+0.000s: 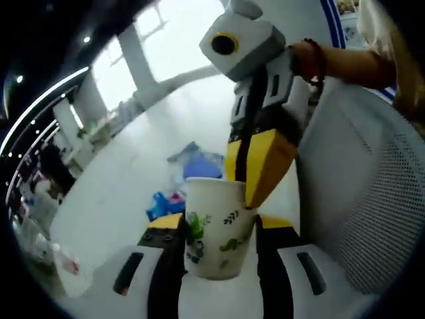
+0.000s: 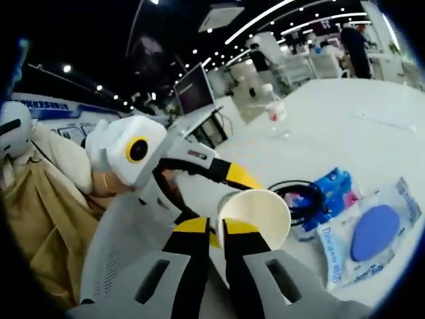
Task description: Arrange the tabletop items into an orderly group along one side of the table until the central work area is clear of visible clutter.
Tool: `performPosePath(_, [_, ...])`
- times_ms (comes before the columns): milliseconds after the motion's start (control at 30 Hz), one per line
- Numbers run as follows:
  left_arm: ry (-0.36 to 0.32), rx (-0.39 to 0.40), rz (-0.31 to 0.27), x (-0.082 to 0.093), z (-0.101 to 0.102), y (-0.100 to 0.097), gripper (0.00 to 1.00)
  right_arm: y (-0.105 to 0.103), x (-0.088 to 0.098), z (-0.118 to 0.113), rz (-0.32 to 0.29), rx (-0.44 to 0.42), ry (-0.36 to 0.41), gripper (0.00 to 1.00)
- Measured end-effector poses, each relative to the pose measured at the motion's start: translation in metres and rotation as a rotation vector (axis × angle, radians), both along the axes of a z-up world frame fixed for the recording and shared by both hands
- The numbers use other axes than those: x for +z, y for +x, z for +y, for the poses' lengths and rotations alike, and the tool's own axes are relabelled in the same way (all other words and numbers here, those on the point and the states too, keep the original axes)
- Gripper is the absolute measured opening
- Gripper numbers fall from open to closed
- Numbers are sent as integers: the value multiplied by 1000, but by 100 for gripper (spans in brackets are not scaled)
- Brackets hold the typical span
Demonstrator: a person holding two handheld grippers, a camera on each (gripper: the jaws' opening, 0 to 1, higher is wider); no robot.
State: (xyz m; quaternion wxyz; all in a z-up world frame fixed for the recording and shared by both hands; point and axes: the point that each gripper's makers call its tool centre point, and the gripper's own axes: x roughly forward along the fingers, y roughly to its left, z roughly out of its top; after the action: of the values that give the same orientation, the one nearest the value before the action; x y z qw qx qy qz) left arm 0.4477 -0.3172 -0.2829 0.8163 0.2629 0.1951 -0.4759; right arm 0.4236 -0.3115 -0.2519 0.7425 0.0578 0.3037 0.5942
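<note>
Cup: a white paper cup [image 1: 217, 229] with green leaf drawings sits low in the middle of the left gripper view. In the right gripper view its open top faces us, just right of the middle.

Left gripper: the left gripper [image 1: 219, 242] has its two black and yellow fingers [image 1: 166, 239] on both sides of the cup. They press the cup walls and grasp it. In the right gripper view it comes in from the left side of the frame.

Right gripper: the right gripper [image 2: 214, 240] has its fingers [image 2: 192, 242] closed tight on the near rim of the cup, with the thin wall between them. In the left gripper view it comes down from the top right, and its yellow tip bites the cup rim.

Bench: the white bench [image 2: 345, 119] fills the right half of the right gripper view.

Other things: a clear bag with a blue round thing [image 2: 373, 232] lies at the lower right. A blue packet [image 2: 332, 193] lies just beside it. A black loop of cable [image 2: 302, 197] sits between the packet and the cup.

In the way: a white mesh chair back [image 1: 365, 193] stands at the right of the left gripper view, close to both grippers. A person's arm with a red wristband [image 1: 317, 60] reaches in at the top right.

Far away: more tables and a bottle [image 2: 275, 106] sit in the upper middle.
</note>
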Motion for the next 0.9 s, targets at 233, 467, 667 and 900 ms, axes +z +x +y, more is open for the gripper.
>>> performPosePath(233, [-55, 49, 4, 9, 5, 7, 39, 26, 12, -14, -41, -129, 41, 54])
performPosePath(467, [-134, 143, 5, 23, 19, 19, 39, 46, 22, -33, -94, -244, 31, 92])
performPosePath(667, [-327, 246, 53, 46, 32, 30, 39, 52, 37, -51, -173, -276, -27, 99])
performPosePath(900, [-458, 364, 79, 61, 56, 42, 39, 62, 61, -69, -225, -293, -73, 99])
